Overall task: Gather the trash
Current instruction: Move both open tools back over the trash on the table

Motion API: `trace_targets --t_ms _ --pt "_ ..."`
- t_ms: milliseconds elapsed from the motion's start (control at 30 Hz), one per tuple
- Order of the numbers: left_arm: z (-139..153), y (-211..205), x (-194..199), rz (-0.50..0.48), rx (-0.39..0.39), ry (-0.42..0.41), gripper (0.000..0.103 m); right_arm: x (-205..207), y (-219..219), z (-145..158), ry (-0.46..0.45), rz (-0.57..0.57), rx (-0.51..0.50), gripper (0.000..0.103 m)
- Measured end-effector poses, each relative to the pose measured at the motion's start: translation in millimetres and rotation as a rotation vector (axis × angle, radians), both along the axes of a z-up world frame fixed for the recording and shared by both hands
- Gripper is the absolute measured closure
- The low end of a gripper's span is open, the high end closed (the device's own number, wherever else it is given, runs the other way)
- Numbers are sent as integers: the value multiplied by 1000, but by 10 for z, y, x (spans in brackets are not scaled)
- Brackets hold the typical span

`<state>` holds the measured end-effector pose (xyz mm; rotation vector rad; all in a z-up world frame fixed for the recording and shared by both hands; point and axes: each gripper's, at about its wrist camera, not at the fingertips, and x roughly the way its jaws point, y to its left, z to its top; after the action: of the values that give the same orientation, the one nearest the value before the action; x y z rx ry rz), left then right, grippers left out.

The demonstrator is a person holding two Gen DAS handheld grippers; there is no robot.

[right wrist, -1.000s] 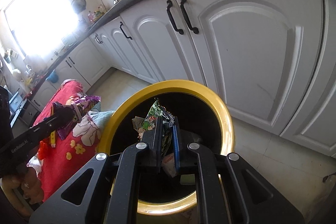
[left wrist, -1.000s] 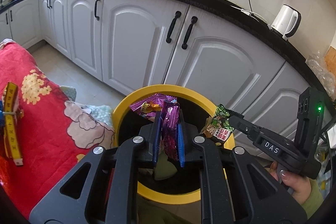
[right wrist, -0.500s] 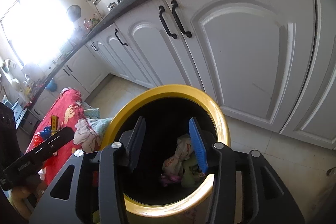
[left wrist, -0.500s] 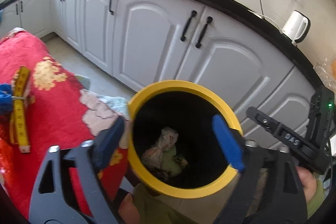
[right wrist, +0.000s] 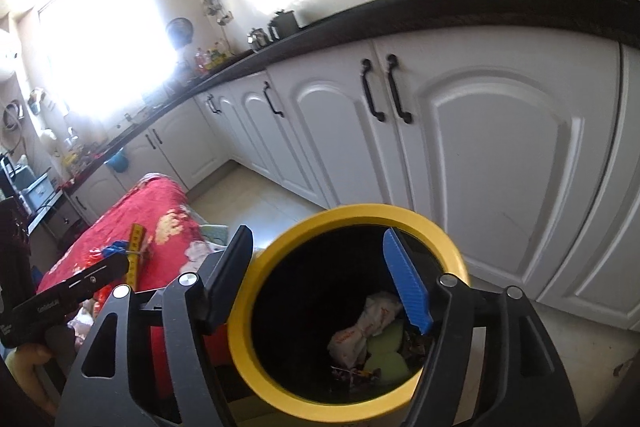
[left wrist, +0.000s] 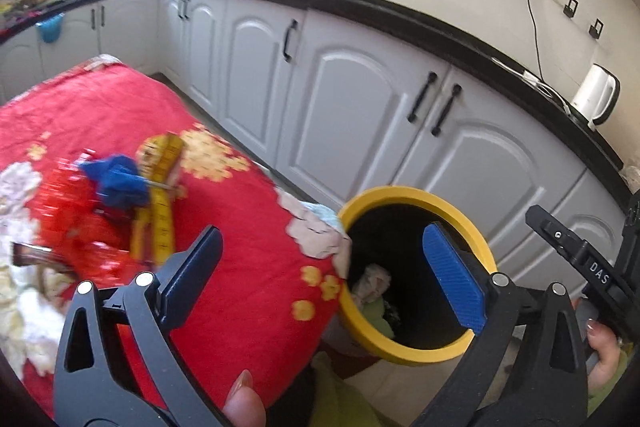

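Note:
The yellow-rimmed black bin (left wrist: 400,193) (right wrist: 360,211) stands on the floor beside the red floral tablecloth (left wrist: 248,227). A white wrapper (right wrist: 368,323) and a green piece (right wrist: 384,351) lie at its bottom with other scraps. My right gripper (right wrist: 320,267) hovers over the bin mouth, jaws opening, nothing between them. My left gripper (left wrist: 324,267) hangs over the table edge and the bin's left rim, jaws opening wide and empty. On the cloth lie a blue crumpled piece (left wrist: 116,179), a yellow tape measure (left wrist: 160,211), shiny red wrappers (left wrist: 68,223) and white tissue (left wrist: 20,327).
White cabinets (left wrist: 360,115) with black handles run under a black counter (left wrist: 440,31) behind the bin. A white kettle (left wrist: 596,99) stands on the counter at the right. Pale tiled floor (right wrist: 256,203) lies between table and cabinets. A person's hand (left wrist: 604,347) holds the other tool.
Both grippers opened: the purple wrapper left my left jaws and the green one left my right jaws, both out of sight now. The left view swung left toward the table; the right rose.

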<state>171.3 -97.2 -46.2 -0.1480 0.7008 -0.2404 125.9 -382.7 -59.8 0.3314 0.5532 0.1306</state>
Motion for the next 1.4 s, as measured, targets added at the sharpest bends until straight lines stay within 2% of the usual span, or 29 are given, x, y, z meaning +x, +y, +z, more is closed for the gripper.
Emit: trace_targets --t_ms 500,900,1400 --pt "300 532 -343 101 14 -106 11 -98 619 288 -67 139 -40 33" --pt "394 987 -426 192 -15 -126 11 -148 1115 381 -78 247 -72 30" --pt "393 1730 -515 329 -53 -121 11 -125 1743 349 -57 383 -109 29"
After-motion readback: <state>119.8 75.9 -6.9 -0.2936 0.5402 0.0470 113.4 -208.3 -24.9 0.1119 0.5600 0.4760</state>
